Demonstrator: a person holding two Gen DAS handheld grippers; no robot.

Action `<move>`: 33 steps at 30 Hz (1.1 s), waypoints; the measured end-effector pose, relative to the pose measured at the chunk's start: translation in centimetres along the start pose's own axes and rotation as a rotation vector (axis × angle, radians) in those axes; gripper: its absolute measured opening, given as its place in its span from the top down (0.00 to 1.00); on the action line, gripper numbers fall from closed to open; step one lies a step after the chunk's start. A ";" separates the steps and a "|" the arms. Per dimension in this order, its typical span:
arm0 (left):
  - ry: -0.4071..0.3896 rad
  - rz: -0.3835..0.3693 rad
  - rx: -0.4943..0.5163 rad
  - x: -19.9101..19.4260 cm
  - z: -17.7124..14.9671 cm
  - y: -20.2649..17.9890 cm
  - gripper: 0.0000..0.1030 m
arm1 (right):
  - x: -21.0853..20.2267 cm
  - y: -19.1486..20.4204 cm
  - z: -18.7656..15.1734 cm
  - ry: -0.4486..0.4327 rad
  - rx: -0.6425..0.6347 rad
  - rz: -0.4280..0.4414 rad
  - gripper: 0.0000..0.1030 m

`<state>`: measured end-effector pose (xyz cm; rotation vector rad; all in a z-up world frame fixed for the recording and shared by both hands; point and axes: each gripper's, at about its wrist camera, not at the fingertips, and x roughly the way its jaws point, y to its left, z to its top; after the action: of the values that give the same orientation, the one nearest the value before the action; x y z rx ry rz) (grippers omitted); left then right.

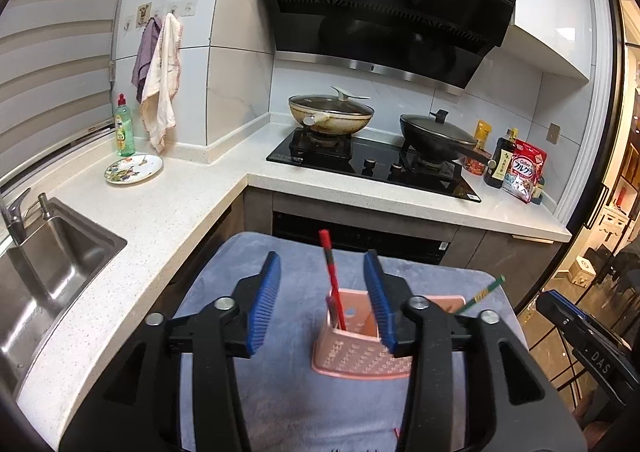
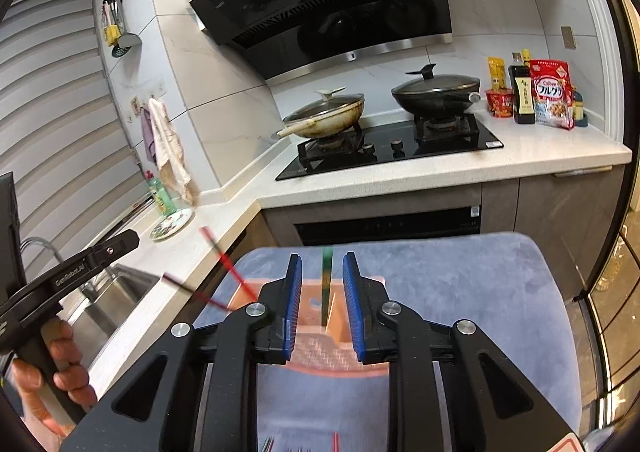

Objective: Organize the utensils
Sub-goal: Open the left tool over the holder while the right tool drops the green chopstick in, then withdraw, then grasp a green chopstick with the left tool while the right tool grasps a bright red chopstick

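Holder (image 1: 362, 348) near mat (image 1: 280, 392) edge.

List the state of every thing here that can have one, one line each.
Left gripper: open, fingers clear of the red chopstick.
Right gripper: open, nothing pressed.
Red chopstick: standing tilted in the pink holder.
Green chopstick: standing in the holder.
Cream pan: lid on.
Black wok: lid on.

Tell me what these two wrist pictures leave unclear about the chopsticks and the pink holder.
- Pink holder: left wrist view, right side hidden behind a blue finger.
- Green chopstick: right wrist view, blurred; markings unreadable.
- Red chopsticks: right wrist view, motion-smeared; count unclear.
- Items at the bottom edge: right wrist view, cut off.
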<state>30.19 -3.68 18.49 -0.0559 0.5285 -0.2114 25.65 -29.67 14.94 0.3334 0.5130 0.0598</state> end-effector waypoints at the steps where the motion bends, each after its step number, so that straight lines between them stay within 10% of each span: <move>1: 0.000 0.007 0.002 -0.6 -0.6 0.1 0.55 | -0.6 0.1 -0.7 0.009 -0.007 0.000 0.79; 33: 0.367 0.103 0.093 -7.8 -25.2 3.1 0.55 | -7.5 -1.2 -27.6 0.402 -0.040 -0.118 0.79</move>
<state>11.47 1.04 0.32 0.1024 0.8839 -0.1451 5.56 -23.58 -4.50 0.2515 0.9279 0.0220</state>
